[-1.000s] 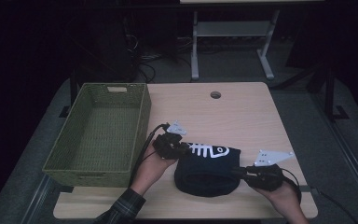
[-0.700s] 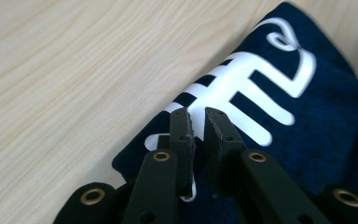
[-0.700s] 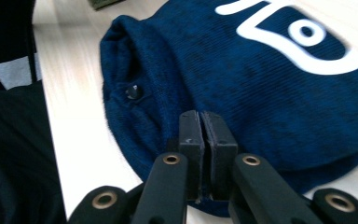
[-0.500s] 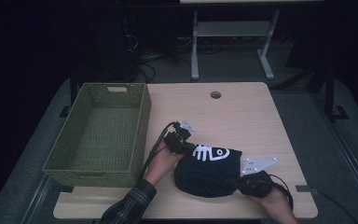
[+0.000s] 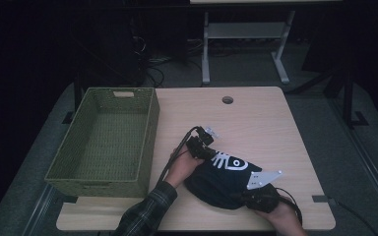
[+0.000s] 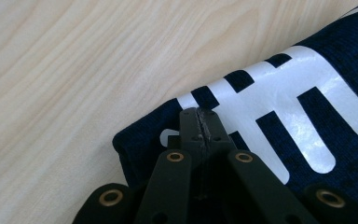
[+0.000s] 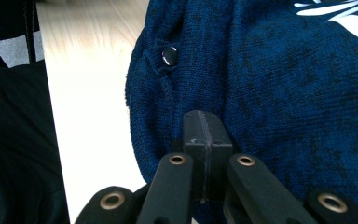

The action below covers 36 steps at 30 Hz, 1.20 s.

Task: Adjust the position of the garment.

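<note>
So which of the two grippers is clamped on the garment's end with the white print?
The left gripper: its shut jaws pinch the dark blue garment at the white print; the right gripper grips plain fabric.

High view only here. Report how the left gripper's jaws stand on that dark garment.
Observer: In the left gripper view, the left gripper has its jaws pressed together, tips on a corner of the navy garment beside the white print. I cannot tell whether cloth is pinched.
Operator: Now the right one.
Observer: The right gripper is shut too, tips against the knit near the garment's edge.
Operator: Name any hardware near it.
Observer: A metal snap button sits on that edge, up and left of the jaws and apart from them.
</note>
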Each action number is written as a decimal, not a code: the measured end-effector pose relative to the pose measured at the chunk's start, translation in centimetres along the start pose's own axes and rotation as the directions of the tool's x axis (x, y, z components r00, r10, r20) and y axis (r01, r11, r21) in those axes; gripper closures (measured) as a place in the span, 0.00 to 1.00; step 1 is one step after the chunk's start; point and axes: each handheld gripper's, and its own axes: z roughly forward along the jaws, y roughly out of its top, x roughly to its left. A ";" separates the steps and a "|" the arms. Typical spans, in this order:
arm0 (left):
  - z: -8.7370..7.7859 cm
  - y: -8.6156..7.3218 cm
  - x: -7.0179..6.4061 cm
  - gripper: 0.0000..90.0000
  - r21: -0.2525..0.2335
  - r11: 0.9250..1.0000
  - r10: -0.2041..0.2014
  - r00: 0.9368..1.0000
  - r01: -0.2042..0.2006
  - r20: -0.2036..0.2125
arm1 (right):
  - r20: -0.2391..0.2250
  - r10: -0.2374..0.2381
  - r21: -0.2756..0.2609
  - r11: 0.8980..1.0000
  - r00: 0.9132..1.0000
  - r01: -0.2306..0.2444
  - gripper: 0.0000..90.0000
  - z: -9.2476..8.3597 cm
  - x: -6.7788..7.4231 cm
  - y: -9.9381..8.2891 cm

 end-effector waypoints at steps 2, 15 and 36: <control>-0.4 0.0 -0.2 0.99 -0.011 1.000 -0.006 1.000 0.005 -0.003 | 0.001 0.000 0.000 1.000 1.000 0.000 1.00 0.0 0.0 0.0; -4.5 -1.4 -1.6 0.74 -0.047 0.999 -0.023 1.000 0.022 -0.012 | 0.116 0.026 -0.099 0.995 0.993 -0.015 0.61 -2.6 -0.1 0.2; -3.8 -4.6 -0.4 0.29 0.003 0.993 -0.122 0.993 0.122 0.008 | 0.382 0.227 -0.154 0.971 0.896 -0.180 0.21 -6.6 -5.4 -4.0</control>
